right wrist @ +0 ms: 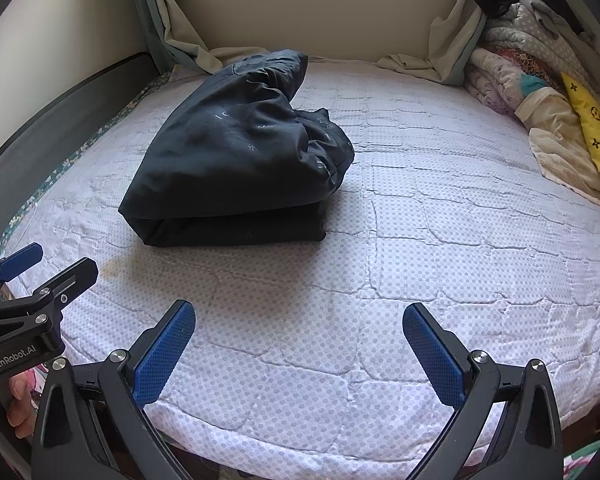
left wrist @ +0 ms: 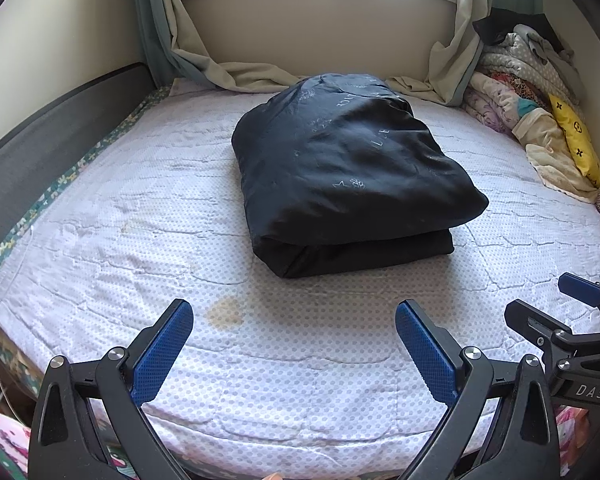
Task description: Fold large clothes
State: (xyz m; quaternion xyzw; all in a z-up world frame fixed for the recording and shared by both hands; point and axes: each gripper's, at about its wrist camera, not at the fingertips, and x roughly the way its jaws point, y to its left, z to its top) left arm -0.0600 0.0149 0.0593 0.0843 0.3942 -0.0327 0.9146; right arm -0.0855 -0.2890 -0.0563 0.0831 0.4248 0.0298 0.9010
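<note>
While the left gripper point(left wrist: 294, 344) and the right gripper point(right wrist: 299, 348) hung low in frame with jaws spread wide and empty, the folded black jacket point(left wrist: 348, 168) lay mid-frame on the dotted white mattress point(left wrist: 140, 216). Its long axis ran from near edge toward the curtained window wall point(left wrist: 320, 28). Heaped bedding point(left wrist: 536, 92) filled the upper right.
</note>
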